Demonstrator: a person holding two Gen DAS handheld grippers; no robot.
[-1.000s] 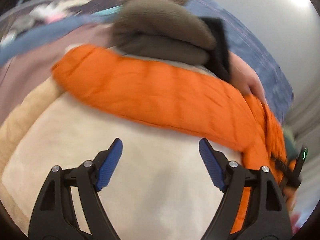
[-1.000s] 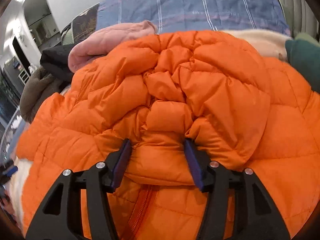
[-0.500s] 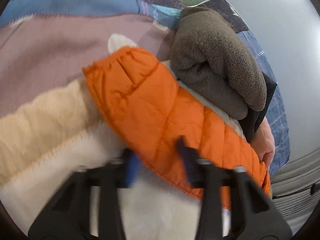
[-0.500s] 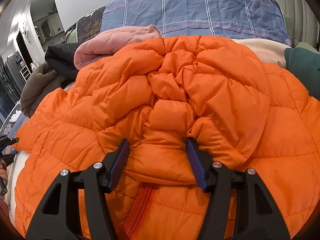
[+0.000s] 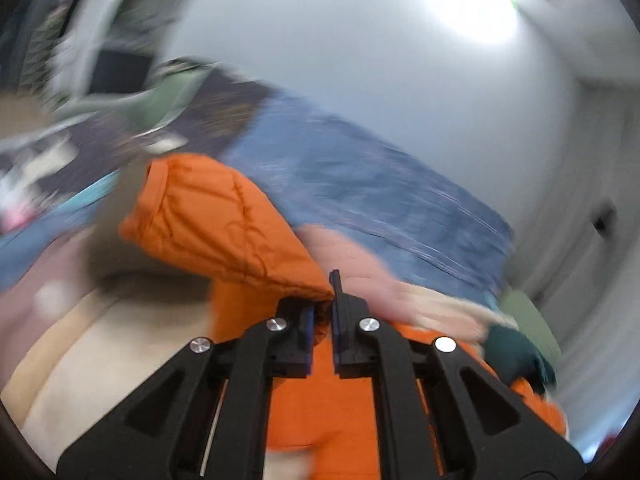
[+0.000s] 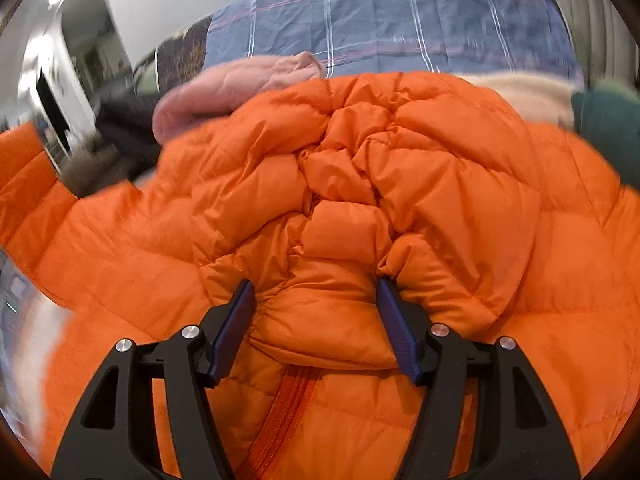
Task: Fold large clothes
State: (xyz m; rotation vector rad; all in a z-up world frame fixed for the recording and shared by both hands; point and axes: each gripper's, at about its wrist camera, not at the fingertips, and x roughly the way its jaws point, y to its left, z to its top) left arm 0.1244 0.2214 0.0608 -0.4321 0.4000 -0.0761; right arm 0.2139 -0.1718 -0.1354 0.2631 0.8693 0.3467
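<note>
An orange puffer jacket (image 6: 400, 184) lies spread on a bed, its bunched hood ahead of my right gripper and its zipper (image 6: 280, 412) running down below. My right gripper (image 6: 316, 324) has its jaws wide apart, pressed on a puffy fold at the collar. In the left wrist view my left gripper (image 5: 322, 320) is shut on the jacket's orange sleeve (image 5: 212, 220), which it holds lifted, cuff end sticking up to the left. That view is motion-blurred.
A blue plaid quilt (image 6: 400, 20) covers the bed's far side. A pink garment (image 6: 224, 88), dark and grey clothes (image 6: 116, 140) and a dark green garment (image 6: 608, 132) lie around the jacket. A cream fleece blanket (image 5: 100, 344) lies beneath.
My left gripper closed on the orange sleeve and lifted it, swinging toward the jacket's body. The right gripper stayed pressed at the collar.
</note>
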